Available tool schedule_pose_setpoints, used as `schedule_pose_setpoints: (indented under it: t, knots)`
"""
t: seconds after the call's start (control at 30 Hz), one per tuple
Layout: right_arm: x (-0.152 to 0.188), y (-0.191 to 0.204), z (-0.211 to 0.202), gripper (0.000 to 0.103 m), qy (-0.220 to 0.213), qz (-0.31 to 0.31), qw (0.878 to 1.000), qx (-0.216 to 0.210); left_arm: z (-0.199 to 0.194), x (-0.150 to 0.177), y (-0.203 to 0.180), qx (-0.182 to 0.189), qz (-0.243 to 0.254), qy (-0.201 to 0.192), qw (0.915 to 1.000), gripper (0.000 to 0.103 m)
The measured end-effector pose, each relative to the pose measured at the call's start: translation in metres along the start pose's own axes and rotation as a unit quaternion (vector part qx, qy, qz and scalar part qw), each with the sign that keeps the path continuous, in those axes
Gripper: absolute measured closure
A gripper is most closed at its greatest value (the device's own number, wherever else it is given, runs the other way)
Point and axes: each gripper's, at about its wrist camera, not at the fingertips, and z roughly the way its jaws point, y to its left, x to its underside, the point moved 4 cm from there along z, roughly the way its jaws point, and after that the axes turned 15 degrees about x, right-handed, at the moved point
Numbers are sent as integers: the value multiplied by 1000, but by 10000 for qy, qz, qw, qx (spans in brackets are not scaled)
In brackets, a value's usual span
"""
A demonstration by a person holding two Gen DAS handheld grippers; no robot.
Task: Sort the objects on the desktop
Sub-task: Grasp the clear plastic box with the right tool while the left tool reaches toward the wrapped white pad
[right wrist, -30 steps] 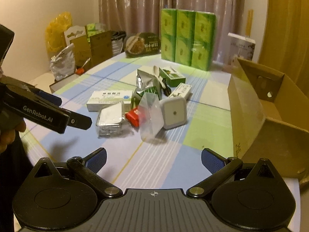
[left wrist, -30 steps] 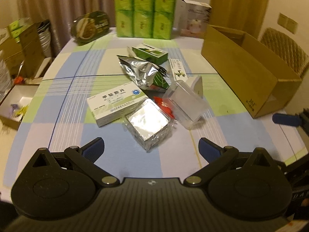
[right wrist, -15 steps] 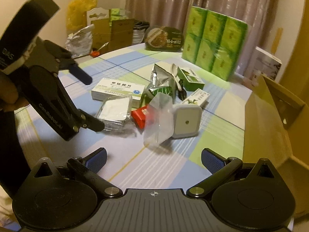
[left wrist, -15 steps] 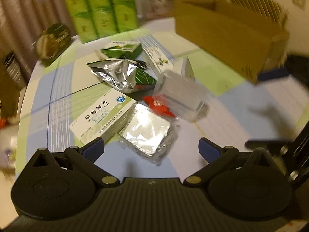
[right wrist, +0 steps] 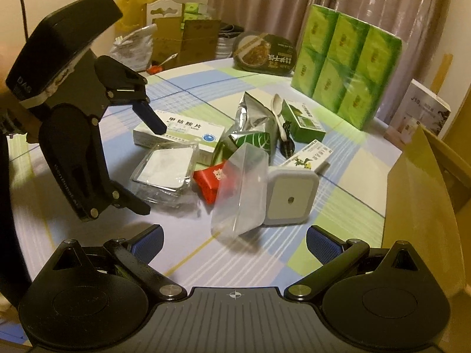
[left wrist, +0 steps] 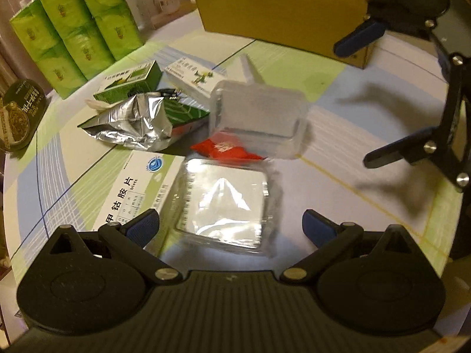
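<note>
Two grippers hang over a tight heap of clutter on the bench [left wrist: 338, 135], and neither has anything in its grasp. The left gripper [left wrist: 231, 225] has its jaws spread wide around a clear-wrapped square packet [left wrist: 225, 206] that lies flat at the near edge of the heap, its blue pads standing just off either side without touching it. The right gripper [right wrist: 234, 236], also spread wide and empty, points at a translucent plastic box [right wrist: 240, 189] tilted up on one edge and leaning against a grey square device [right wrist: 290, 198].

The sorting looks barely begun: the cardboard box [right wrist: 412, 211] at the right seems the likely place for these things, though its inside is hidden.

The packet is the risky pick. Its film wrap is glossy and loose, so the pads may pinch only slack plastic and let the contents slide out. It also sits touching the white medicine box [left wrist: 132, 188] on its left side and a red sachet [left wrist: 226, 150] at its far edge, so the left pad could catch the carton and drag it, or nudge the sachet into the plastic box. That box looks balanced rather than settled; a small knock would likely topple it. The two grippers are near each other over the same heap, so they could collide if both close in together. The foil pouch [left wrist: 138, 123] and the green carton [left wrist: 129, 83] lie further back, clear of this reach.
</note>
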Motion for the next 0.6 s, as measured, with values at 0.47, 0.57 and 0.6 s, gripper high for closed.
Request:
schedule_pose_setpoints:
  t: [0.47, 0.57, 0.6]
  knots:
    - [-12, 12, 21, 3, -136, -439, 9989, 43, 8, 3, 1, 119, -571, 150, 9982, 30]
    - [-13, 15, 29, 12, -93, -548, 9984, 84, 6, 7, -10, 81, -687, 76, 9976, 30]
    - [-13, 14, 31, 14, -61, -526, 9986, 77, 5, 8, -12, 52, -720, 37, 9974, 30]
